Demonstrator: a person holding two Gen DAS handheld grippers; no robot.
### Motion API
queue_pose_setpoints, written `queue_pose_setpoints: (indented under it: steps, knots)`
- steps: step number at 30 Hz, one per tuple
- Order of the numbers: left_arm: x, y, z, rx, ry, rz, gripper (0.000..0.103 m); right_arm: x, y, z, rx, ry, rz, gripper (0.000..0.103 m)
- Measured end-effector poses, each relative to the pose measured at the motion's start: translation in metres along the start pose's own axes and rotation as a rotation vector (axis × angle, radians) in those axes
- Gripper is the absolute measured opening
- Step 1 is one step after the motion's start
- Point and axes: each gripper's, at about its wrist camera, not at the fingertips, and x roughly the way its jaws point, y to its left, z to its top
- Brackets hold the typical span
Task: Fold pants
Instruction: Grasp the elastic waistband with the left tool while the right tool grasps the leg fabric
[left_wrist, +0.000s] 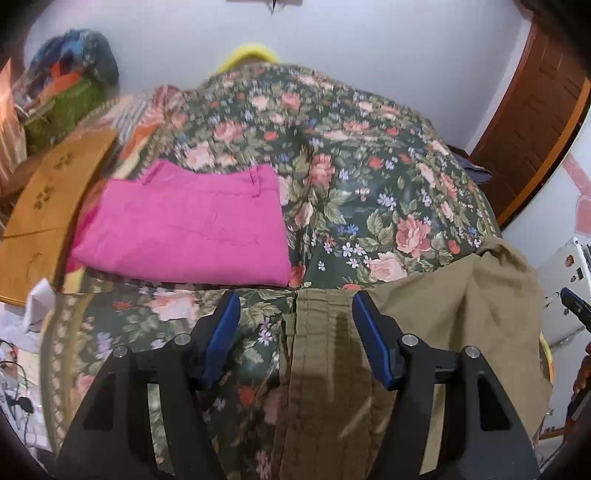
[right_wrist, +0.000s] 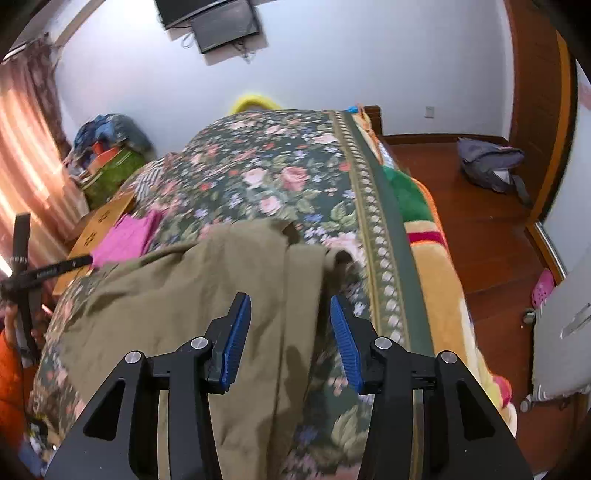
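Khaki pants sprawled unfolded on the floral bed.
Both the left gripper and right gripper hover over them, fingers apart; folded pink pants lie just beyond.

Bare floral bedspread lies open beyond the khaki pants; folded pink pants and a wooden board crowd the bed's left side

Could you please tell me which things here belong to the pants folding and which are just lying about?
Job: khaki pants, left hand-held gripper, right hand-held gripper.

Lying about: folded pink pants, backpack, floral bedspread, pink slipper.
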Motion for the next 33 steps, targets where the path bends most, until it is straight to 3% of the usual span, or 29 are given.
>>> queue_pose_setpoints:
  steps: [4, 7, 13, 14, 16, 18, 19, 21, 29, 33]
  knots:
    - [0.027, -0.001, 0.001, 0.014, 0.078, -0.044, 0.063, 0.02, -0.009, 0.012, 0.015, 0.013, -0.022, 0.041]
    - [0.035, -0.005, -0.002, 0.042, 0.081, -0.046, 0.063, 0.04, -0.016, 0.017, 0.037, 0.05, -0.01, 0.042]
    - [0.048, -0.007, -0.003, 0.027, 0.126, -0.13, 0.063, 0.07, -0.023, 0.011, 0.113, 0.106, 0.088, 0.044]
    - [0.05, -0.009, -0.004, 0.038, 0.128, -0.115, 0.062, 0.072, -0.021, 0.011, 0.112, 0.101, 0.097, 0.043]
    - [0.051, -0.014, -0.006, 0.062, 0.115, -0.096, 0.057, 0.075, -0.02, 0.011, 0.109, 0.096, 0.109, 0.038]
    - [0.046, -0.015, -0.007, 0.063, 0.094, -0.082, 0.053, 0.076, -0.019, 0.011, 0.113, 0.082, 0.13, 0.018]
    - [0.042, -0.016, -0.007, 0.061, 0.082, -0.079, 0.053, 0.076, -0.019, 0.011, 0.113, 0.08, 0.135, 0.013]
    - [0.038, -0.015, -0.007, 0.059, 0.07, -0.078, 0.047, 0.074, -0.017, 0.011, 0.101, 0.061, 0.131, 0.009]
    - [0.005, -0.021, -0.005, 0.083, -0.012, -0.044, 0.045, 0.052, 0.003, 0.008, -0.047, -0.013, 0.022, 0.003]
    - [-0.005, -0.019, -0.007, 0.086, -0.026, -0.032, 0.045, 0.047, 0.002, 0.001, -0.065, 0.005, 0.01, 0.003]
